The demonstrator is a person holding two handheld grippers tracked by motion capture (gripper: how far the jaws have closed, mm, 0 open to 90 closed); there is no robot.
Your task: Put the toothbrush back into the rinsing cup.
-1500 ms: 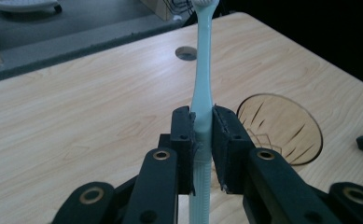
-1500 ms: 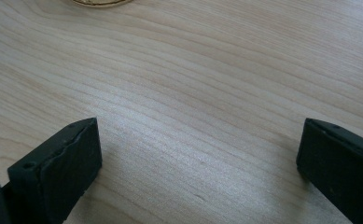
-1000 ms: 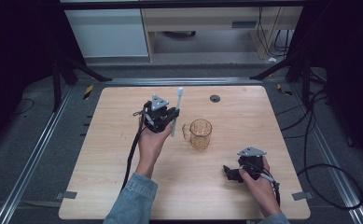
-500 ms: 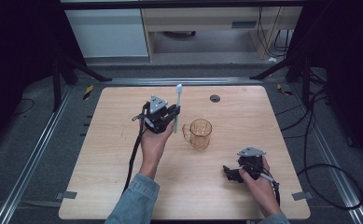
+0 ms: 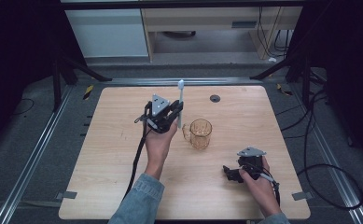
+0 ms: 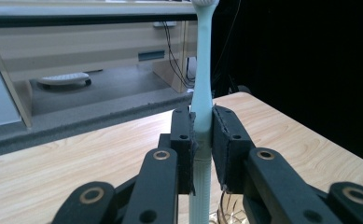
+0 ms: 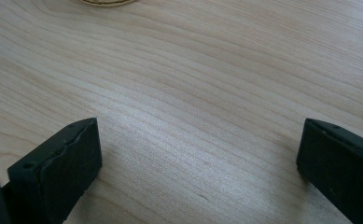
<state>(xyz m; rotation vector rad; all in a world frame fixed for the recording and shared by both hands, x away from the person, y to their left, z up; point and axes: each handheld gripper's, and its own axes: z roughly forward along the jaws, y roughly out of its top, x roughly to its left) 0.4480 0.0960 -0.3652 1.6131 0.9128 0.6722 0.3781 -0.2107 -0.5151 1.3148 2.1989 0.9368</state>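
Observation:
A pale toothbrush (image 5: pixel 180 102) stands upright, head up, clamped between the pads of my left gripper (image 5: pixel 175 112), which is held above the table just left of an amber glass mug (image 5: pixel 200 133). In the left gripper view the toothbrush handle (image 6: pixel 201 107) runs straight up between the two black jaws, and the left gripper (image 6: pixel 202 140) is shut on it. My right gripper (image 5: pixel 229 173) rests low on the wooden table (image 5: pixel 109 140) at the front right, pointing left. Its jaws stand wide apart over bare wood in the right gripper view (image 7: pixel 198 149), with the mug's base (image 7: pixel 102 2) at the top edge.
A small dark round cap (image 5: pixel 214 98) lies near the table's far edge. Metal rails (image 5: pixel 44 135) frame the table. A cabinet and shelves (image 5: pixel 109 32) stand beyond it. Black cables (image 5: pixel 324 177) trail off to the right.
My left hand has lifted the toothbrush a little and shifted it slightly away from me. The right hand has not moved.

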